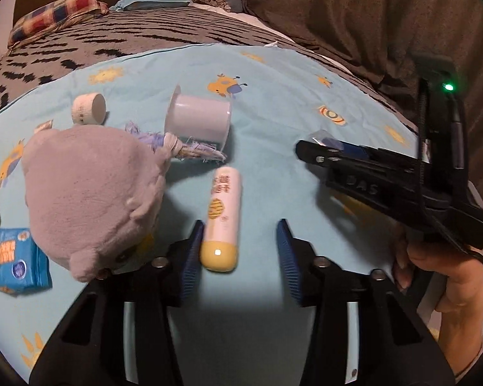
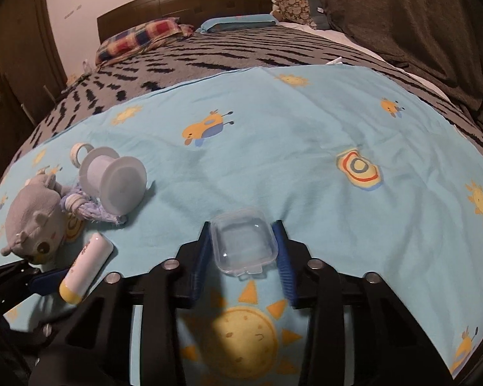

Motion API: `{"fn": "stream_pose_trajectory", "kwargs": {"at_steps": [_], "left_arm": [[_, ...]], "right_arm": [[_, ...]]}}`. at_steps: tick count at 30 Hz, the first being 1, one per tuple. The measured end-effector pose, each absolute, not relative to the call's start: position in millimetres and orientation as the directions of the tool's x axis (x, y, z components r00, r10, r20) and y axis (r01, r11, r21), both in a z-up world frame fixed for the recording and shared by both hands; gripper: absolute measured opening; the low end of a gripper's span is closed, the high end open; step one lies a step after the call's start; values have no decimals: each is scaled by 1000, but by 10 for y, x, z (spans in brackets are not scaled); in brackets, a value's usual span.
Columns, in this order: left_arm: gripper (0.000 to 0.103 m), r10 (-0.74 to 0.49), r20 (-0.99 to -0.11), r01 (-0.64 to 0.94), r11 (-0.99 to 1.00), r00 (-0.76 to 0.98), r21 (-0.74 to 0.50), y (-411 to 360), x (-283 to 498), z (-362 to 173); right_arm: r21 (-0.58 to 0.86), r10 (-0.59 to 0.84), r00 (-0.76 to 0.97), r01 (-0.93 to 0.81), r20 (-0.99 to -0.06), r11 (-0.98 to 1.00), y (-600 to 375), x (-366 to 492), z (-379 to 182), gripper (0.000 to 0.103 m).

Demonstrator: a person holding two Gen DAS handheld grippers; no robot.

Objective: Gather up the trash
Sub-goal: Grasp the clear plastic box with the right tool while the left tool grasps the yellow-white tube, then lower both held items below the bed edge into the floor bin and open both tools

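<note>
A white tube with a yellow cap (image 1: pixel 222 218) lies on the light blue sheet (image 1: pixel 273 103) between the jaws of my left gripper (image 1: pixel 241 254). It rests close against the left pad, well apart from the right pad, so this gripper is open. My right gripper (image 2: pixel 243 251) is shut on a small clear plastic box (image 2: pixel 243 244), with a blue pad on each side of it. In the left wrist view the right gripper (image 1: pixel 306 151) reaches in from the right, low over the sheet. The tube (image 2: pixel 87 267) also shows at the lower left of the right wrist view.
A grey plush toy (image 1: pixel 90 199) lies left of the tube, with a frayed rope toy (image 1: pixel 183 148), a tipped white cup (image 1: pixel 199 119) and a tape roll (image 1: pixel 88 107) beyond. A blue packet (image 1: pixel 13 260) sits at far left. A brown blanket (image 1: pixel 354 16) is heaped at the back right.
</note>
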State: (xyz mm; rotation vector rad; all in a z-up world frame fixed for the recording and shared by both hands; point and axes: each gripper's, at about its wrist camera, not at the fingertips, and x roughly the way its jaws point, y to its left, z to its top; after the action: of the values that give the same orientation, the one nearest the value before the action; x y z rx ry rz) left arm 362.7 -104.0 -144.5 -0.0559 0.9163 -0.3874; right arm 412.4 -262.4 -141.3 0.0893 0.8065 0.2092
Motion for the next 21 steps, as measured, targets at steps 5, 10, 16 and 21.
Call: {"fn": "stream_pose_trajectory", "kwargs": {"at_steps": [5,10,16,21], "left_arm": [[19,-340,-766,297,933,546,-202,-979,3554,-1436],[19,-333,-762,301,935,556,-189,-930,3221,-1405],[19,-334,-738,320,932,587,-168,-822,2519,-1312],[19,-344,-714,327,930,610,-169,-705,1873,-1262]], "right_arm": [[160,228,680,-162,-697,974,-2621,3979,-1383,38],[150,240,684,-189,-689,970,-2583,3589,-1345,38],[155,273,686,-230,-674,961,-2528,2893,-1322,38],[164,316,678,-280,-664,946,-2415,2280,-1340,38]]}}
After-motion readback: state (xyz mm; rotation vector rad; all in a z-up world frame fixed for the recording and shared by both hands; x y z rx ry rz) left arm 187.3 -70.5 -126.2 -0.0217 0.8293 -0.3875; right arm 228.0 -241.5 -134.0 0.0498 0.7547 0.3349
